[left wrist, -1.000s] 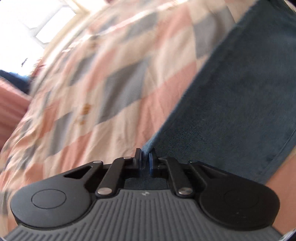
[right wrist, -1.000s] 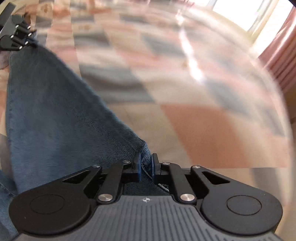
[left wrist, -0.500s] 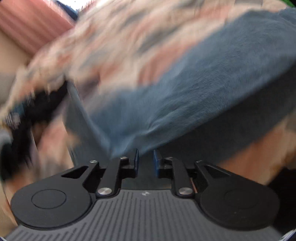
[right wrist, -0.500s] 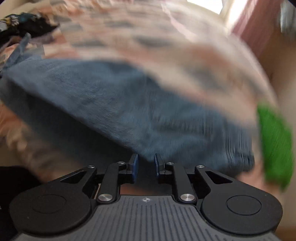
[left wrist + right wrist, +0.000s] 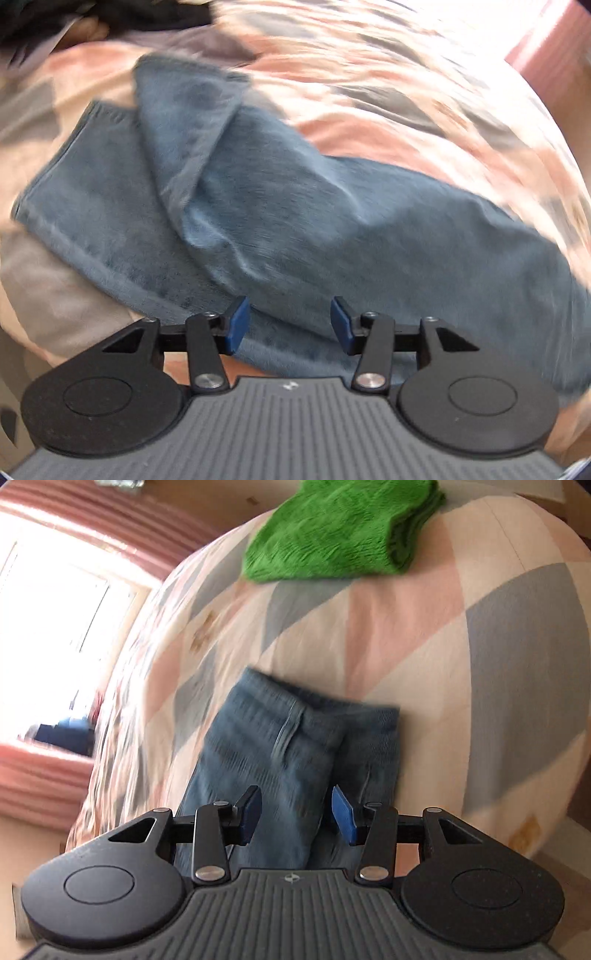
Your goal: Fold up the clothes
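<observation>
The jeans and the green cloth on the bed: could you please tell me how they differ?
The jeans are blue denim; the green cloth is fuzzy. The jeans lie right before the right gripper; the cloth lies farther up the bed. Both look folded.

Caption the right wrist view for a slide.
Open right gripper over blue jeans on a patterned bedspread; folded green towel beyond.

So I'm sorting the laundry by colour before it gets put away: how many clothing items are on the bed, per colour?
Blue: 1, the jeans, laid folded over on the patterned bedspread
Green: 1, the folded fuzzy garment farther up the bed
Dark: a heap at the far edge of the left wrist view, too blurred to count
Total: 2 clear items
</observation>
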A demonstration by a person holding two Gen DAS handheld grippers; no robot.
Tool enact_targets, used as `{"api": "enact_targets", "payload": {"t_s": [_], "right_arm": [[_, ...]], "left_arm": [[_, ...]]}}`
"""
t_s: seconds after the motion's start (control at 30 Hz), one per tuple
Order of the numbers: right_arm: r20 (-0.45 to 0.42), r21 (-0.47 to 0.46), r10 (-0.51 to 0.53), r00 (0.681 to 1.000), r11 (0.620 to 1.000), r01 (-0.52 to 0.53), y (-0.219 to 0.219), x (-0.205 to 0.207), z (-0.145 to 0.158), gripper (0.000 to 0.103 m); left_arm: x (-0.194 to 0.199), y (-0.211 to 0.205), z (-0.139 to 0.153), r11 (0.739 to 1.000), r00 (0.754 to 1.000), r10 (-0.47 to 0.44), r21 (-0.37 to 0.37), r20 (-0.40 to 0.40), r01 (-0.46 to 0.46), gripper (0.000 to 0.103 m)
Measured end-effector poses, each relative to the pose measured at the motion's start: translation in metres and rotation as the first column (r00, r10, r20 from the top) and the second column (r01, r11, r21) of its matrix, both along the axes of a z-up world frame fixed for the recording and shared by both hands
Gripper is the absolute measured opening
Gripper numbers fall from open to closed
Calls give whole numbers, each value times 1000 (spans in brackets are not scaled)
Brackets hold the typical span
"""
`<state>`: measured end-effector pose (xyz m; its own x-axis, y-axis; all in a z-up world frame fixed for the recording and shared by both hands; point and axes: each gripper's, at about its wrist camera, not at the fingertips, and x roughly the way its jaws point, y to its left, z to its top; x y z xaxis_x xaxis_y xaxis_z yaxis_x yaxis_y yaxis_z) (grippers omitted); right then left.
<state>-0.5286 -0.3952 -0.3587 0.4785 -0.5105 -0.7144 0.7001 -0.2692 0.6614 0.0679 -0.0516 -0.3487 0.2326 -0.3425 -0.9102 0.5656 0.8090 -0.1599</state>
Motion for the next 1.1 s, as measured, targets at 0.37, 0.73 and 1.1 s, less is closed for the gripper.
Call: {"api": "enact_targets", "payload": {"t_s": [0.37,0.73,1.1], "right_arm": [[11,54,-76,997,996,75,-7,14,-33,61],[-15,-24,29,999,999,-29,-21,12,18,6],[-39,89,-20,999,996,24,-4,-3,-9,30]], "left_arm": [[41,-86,-18,895,809,-377,403,452,192,71],[132,40,29,933,920,354,-134,167,-335,2],[142,136,-60,767,787,602,-180,-133,-616,20]]}}
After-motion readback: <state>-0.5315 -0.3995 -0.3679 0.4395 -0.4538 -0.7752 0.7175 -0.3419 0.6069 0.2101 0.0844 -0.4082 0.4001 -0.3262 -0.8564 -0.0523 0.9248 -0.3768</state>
